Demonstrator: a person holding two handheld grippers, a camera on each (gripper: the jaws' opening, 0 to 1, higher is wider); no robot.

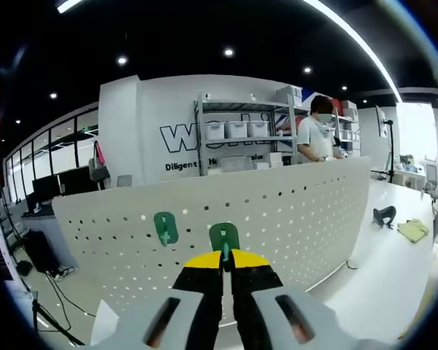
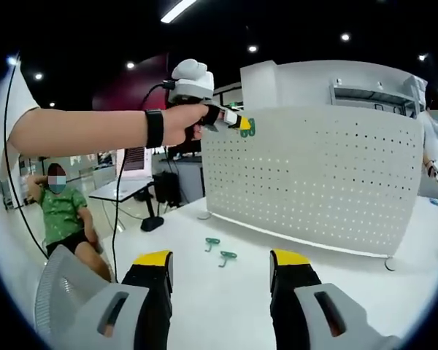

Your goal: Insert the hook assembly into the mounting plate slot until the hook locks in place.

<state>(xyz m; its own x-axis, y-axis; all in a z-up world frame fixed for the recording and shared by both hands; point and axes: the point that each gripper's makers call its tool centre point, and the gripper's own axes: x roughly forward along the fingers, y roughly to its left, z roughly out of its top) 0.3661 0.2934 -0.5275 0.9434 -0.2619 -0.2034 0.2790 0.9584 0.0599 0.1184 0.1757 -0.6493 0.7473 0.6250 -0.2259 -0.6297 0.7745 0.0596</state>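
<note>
A white perforated mounting plate (image 1: pixel 292 211) stands upright on the table, with one green hook (image 1: pixel 166 227) hanging on it. My left gripper (image 1: pixel 224 257) is shut on a second green hook (image 1: pixel 224 238), held against the plate just right of the first. In the right gripper view, the left gripper (image 2: pixel 233 122) is held by a hand and presses its green hook (image 2: pixel 247 129) at the upper left edge of the plate (image 2: pixel 314 175). My right gripper (image 2: pixel 220 264) stands open above the table. Two loose green hooks (image 2: pixel 212 242) (image 2: pixel 227 255) lie beyond its jaws.
A person (image 1: pixel 317 131) stands by a shelf (image 1: pixel 241 135) behind the plate. Another person (image 2: pixel 62 215) sits at the left. A black object (image 1: pixel 384 215) and a yellow cloth (image 1: pixel 413 230) lie on the white table (image 2: pixel 204 306). A cable (image 2: pixel 120 204) hangs from the left gripper.
</note>
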